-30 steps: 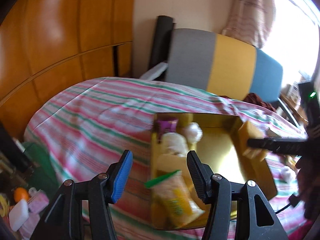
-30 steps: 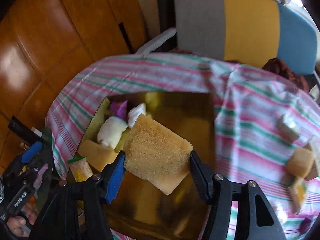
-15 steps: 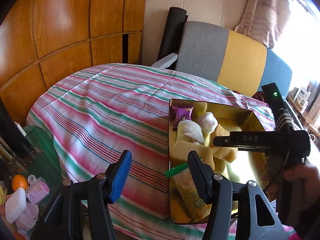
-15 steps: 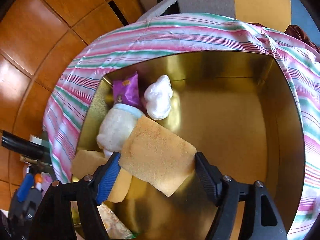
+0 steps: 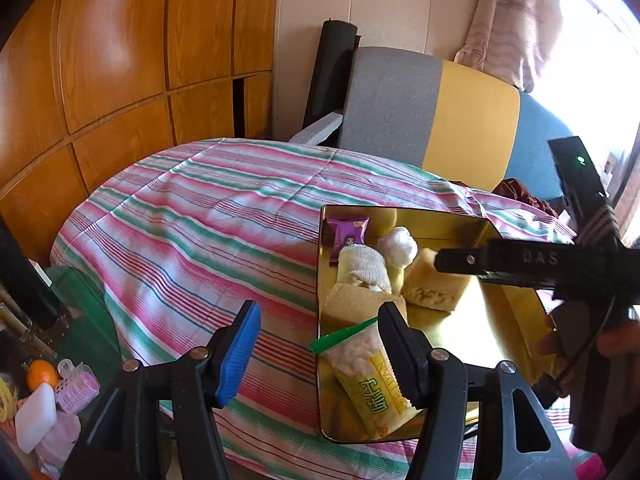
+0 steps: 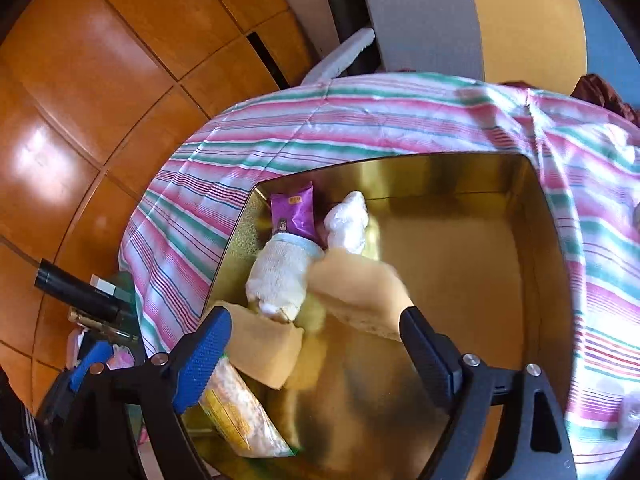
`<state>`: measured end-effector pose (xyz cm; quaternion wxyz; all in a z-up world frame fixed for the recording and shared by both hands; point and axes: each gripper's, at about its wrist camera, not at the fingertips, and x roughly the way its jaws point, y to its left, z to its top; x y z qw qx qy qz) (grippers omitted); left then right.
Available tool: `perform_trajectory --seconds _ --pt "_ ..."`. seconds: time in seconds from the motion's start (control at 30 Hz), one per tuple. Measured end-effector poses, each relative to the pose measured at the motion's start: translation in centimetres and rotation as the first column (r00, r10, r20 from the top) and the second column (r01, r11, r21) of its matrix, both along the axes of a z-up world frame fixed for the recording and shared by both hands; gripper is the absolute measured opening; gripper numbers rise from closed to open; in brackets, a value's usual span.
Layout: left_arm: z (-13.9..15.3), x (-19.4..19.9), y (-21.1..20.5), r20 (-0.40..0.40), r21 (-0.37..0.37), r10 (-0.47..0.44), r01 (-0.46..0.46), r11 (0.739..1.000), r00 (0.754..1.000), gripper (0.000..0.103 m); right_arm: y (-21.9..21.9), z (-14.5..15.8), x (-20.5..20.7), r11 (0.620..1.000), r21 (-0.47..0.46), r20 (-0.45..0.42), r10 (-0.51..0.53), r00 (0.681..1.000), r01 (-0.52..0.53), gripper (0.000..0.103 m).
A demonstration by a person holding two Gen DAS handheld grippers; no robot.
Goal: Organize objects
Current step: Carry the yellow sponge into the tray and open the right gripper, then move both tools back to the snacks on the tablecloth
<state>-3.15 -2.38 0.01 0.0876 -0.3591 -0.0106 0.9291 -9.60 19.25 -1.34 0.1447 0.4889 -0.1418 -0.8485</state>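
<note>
A gold metal box (image 6: pixel 472 288) (image 5: pixel 516 312) sits on the striped tablecloth. It holds a purple snack packet (image 6: pixel 294 216) (image 5: pixel 348 234), a rolled white towel (image 6: pixel 280 276) (image 5: pixel 364 268), a white wad (image 6: pixel 348 220), a yellow sponge (image 6: pixel 266 344) and a bagged snack (image 5: pixel 368 380). My right gripper (image 6: pixel 316 344) is open over the box; another yellow sponge (image 6: pixel 360 292) (image 5: pixel 430 286) lies just off its right finger, blurred. My left gripper (image 5: pixel 316 344) is open and empty at the box's left edge.
A striped chair (image 5: pixel 432 116) stands behind the table. Wooden panels (image 5: pixel 100 60) line the left wall. A low green surface (image 5: pixel 80 300) at the left carries an orange and small items. Some small items lie on the cloth at the right (image 6: pixel 628 404).
My right gripper has opened and let go of the yellow sponge, which now drops inside the box beside the towel. My left gripper has barely moved.
</note>
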Motion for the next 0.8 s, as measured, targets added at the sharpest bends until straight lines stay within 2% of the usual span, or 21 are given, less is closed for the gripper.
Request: perform_trajectory --seconds 0.27,0.5,0.67,0.8 --pt "0.7 0.7 1.3 -0.027 -0.02 -0.034 0.033 0.999 0.999 0.065 3.2 0.7 3.8 0.998 0.03 -0.036 -0.049 0.998 0.05 0.088" --pt "1.2 1.3 3.0 -0.041 -0.04 -0.084 0.082 0.996 0.996 0.065 7.7 1.3 7.0 0.99 0.051 -0.057 -0.13 0.99 0.133 0.088" --pt "1.2 1.7 4.7 -0.042 -0.062 -0.125 0.122 0.991 0.991 0.065 12.5 1.9 9.3 0.972 0.071 -0.069 -0.218 0.974 0.222 0.088" --pt "1.3 1.9 6.2 -0.043 -0.08 -0.161 0.157 0.984 0.986 0.065 17.0 2.5 11.1 0.945 0.082 -0.082 -0.311 0.947 0.318 0.088"
